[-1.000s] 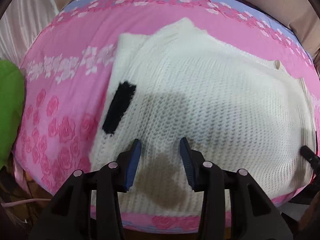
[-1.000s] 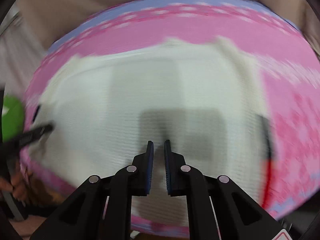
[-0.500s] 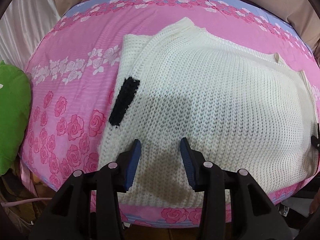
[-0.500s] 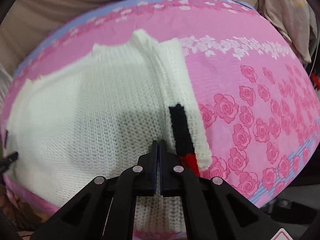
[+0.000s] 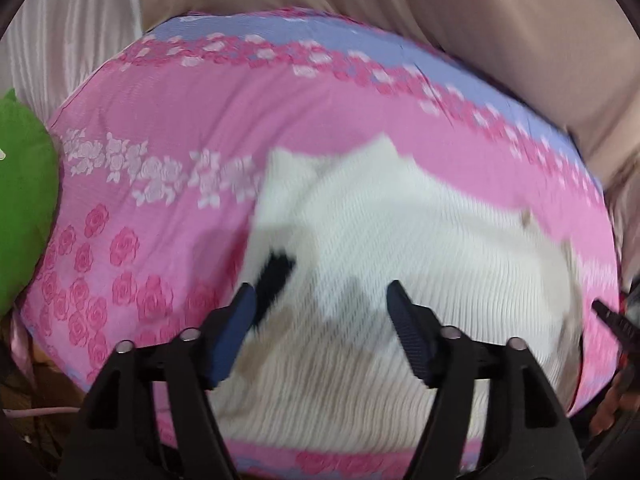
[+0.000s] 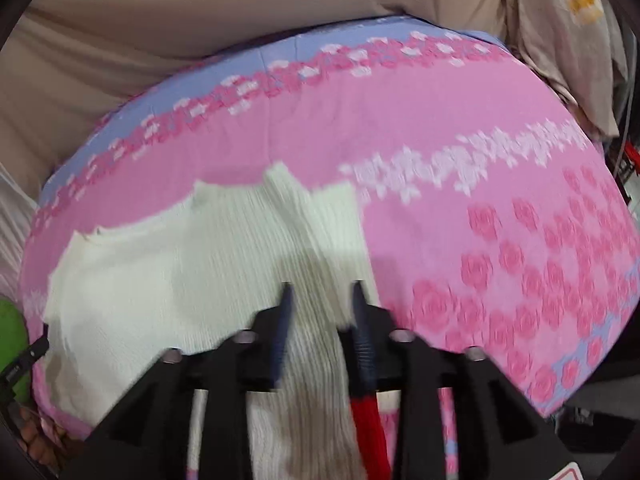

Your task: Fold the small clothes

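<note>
Left wrist: one white sweater (image 5: 400,240) on one pink sheet (image 5: 192,112); both grippers' jaws opening, holding nothing.

One sweater (image 5: 420,264), one green cushion (image 5: 24,200)

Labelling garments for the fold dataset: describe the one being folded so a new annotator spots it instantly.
Start from the pink rose-print bedsheet that fills both wrist views. On it lies a cream-white knitted sweater, spread flat below both grippers. It is the only white, ribbed-knit item there, with a black band at one sleeve end, unlike the plain green cushion off the sheet's edge.
</note>
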Tool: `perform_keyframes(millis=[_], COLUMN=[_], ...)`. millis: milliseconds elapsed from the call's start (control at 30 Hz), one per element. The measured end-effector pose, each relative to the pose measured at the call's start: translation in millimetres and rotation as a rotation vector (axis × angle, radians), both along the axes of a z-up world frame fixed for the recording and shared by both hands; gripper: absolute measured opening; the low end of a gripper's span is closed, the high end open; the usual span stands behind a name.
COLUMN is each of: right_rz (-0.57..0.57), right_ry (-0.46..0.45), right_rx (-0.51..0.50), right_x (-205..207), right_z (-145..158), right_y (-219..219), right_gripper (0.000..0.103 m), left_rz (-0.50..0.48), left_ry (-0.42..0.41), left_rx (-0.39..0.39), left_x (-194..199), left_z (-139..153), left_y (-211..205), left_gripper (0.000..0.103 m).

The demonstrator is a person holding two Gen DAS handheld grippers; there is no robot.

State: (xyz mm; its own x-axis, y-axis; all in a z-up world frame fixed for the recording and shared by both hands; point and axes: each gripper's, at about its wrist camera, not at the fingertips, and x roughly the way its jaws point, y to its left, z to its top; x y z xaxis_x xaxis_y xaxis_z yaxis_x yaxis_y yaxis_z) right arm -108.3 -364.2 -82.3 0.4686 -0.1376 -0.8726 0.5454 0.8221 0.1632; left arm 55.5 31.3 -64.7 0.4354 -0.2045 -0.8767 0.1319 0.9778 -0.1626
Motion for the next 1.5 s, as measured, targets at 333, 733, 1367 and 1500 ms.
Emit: perform_keyframes(millis=[333, 733, 1367, 1500], right_rz=[-0.085, -0.124, 0.518, 0.527], right_ry=[-0.079, -0.002, 0.184, 0.176], right_rx=[0.132, 0.083, 0.086, 0.07], right_x=[20, 19, 51, 51], right_z=[-14, -21, -42, -43], right_y=[-8, -40, 200, 204], right_gripper=[0.007, 0.009, 0.007, 0.007], left_rz=[0.006, 0.013, 0.171, 0.143], left_ry=[0.076, 0.075, 0.249, 0.247], left_rx=[-0.003, 0.029, -0.18, -0.248], left_x=[59, 62, -15, -11], left_z=[-28, -33, -66, -62], left_y=[-10, -7, 59, 57], left_gripper=[0.007, 0.014, 0.076, 0.029])
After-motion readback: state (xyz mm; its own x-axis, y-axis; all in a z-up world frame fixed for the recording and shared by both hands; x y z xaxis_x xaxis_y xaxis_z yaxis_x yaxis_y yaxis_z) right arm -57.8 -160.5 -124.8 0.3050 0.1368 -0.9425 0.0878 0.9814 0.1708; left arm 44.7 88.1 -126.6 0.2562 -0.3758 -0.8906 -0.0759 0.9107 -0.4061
